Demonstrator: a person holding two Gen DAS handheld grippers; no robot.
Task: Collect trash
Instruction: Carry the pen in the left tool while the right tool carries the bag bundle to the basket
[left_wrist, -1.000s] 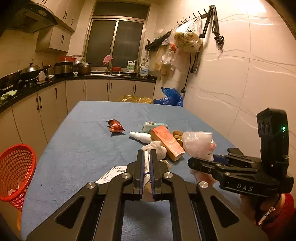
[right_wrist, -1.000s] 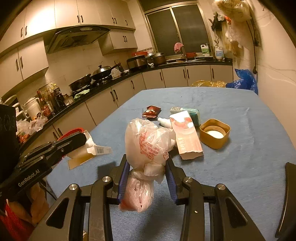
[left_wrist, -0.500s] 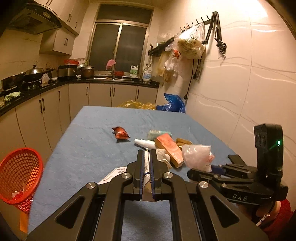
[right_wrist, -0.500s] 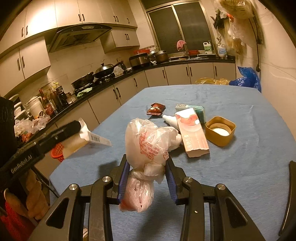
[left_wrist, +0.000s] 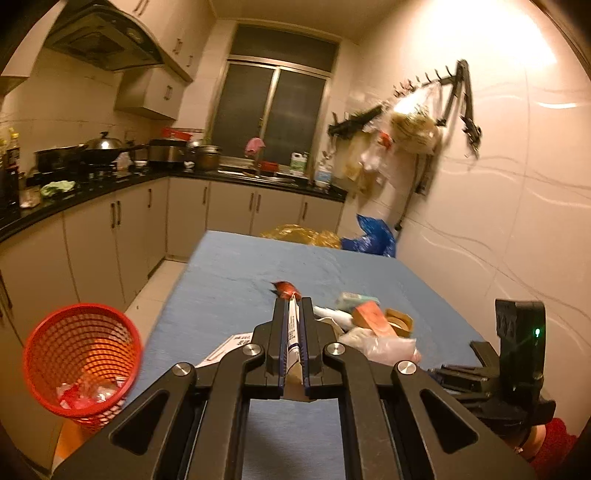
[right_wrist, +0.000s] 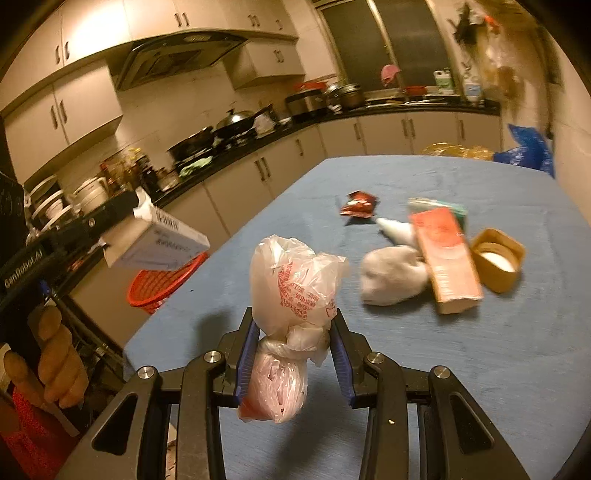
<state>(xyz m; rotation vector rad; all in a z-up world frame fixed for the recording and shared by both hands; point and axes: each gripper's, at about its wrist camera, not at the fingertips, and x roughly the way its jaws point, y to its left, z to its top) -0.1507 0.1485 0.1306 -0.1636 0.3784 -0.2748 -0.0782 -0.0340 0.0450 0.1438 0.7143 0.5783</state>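
Observation:
My left gripper is shut on a flat white carton, seen edge-on; in the right wrist view the carton is held above the table's left edge. My right gripper is shut on a knotted white plastic bag with red print, held above the blue table. A red mesh bin with some trash inside stands on the floor left of the table; it also shows in the right wrist view.
On the table lie a red wrapper, an orange box, a white bottle, a crumpled grey bag, a tan round lid and a paper slip. Kitchen counters run left and behind.
The left gripper has swung left with the carton, bringing the red bin closer into view. The right gripper still holds the bag and has shifted slightly.

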